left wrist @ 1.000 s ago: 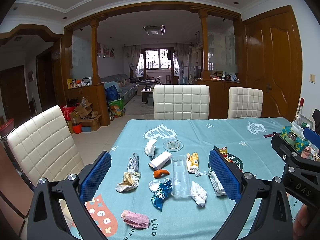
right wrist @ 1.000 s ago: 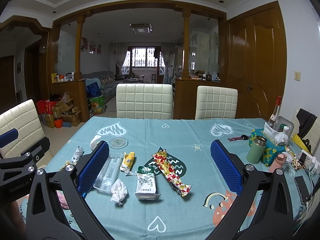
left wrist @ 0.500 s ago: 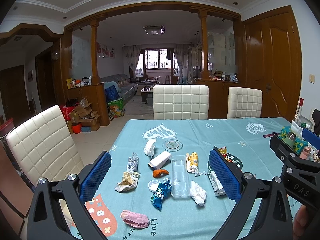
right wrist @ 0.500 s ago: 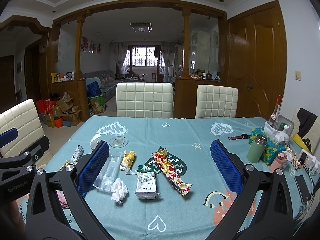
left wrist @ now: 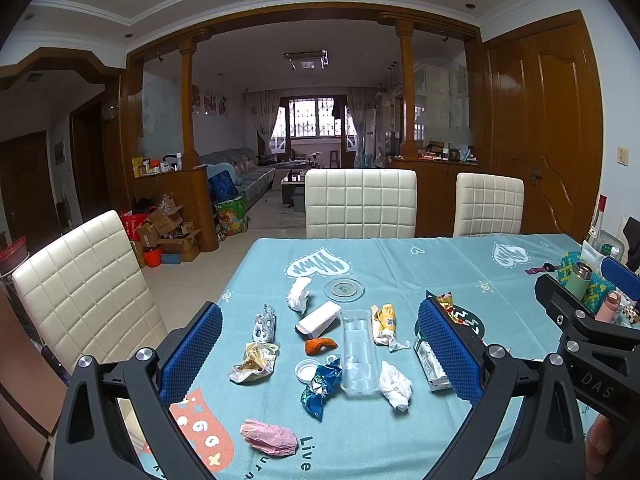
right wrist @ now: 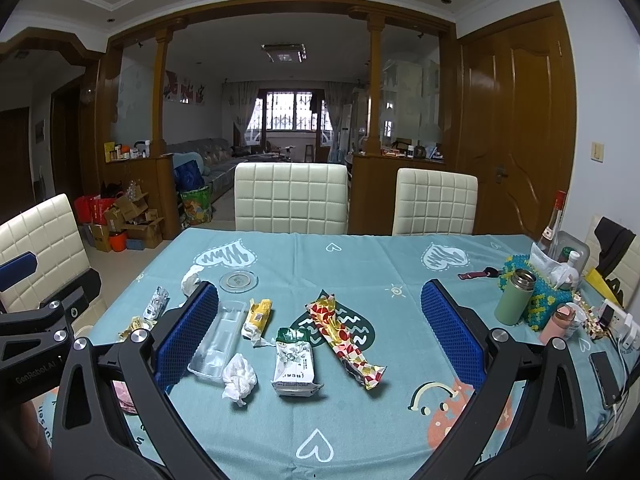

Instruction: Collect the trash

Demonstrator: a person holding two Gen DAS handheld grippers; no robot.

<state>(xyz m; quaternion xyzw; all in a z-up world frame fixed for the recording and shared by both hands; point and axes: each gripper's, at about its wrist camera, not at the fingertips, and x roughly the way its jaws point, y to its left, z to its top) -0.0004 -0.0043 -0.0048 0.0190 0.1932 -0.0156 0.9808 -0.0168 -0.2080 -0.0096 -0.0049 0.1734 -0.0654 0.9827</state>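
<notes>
Trash lies scattered over the teal tablecloth (left wrist: 400,264). The left wrist view shows a pink crumpled wrapper (left wrist: 269,437), a blue foil wrapper (left wrist: 319,389), a clear plastic tray (left wrist: 357,350), white tissue (left wrist: 395,384), an orange scrap (left wrist: 320,345) and a white box (left wrist: 319,319). In the right wrist view lie a green-white packet (right wrist: 294,360), a red-yellow wrapper (right wrist: 344,336), a yellow wrapper (right wrist: 258,316) and the same tissue (right wrist: 239,376). My left gripper (left wrist: 320,352) hovers open above the pile. My right gripper (right wrist: 318,332) is open too, holding nothing.
White quilted chairs (left wrist: 360,202) stand around the table. At the right edge are a green flask (right wrist: 516,296), a bottle (right wrist: 554,220), a tissue holder, a pink cup and a phone (right wrist: 604,376). A glass coaster (right wrist: 238,281) sits further back.
Both views have barely shifted; the trash and both open grippers stay where they were.
</notes>
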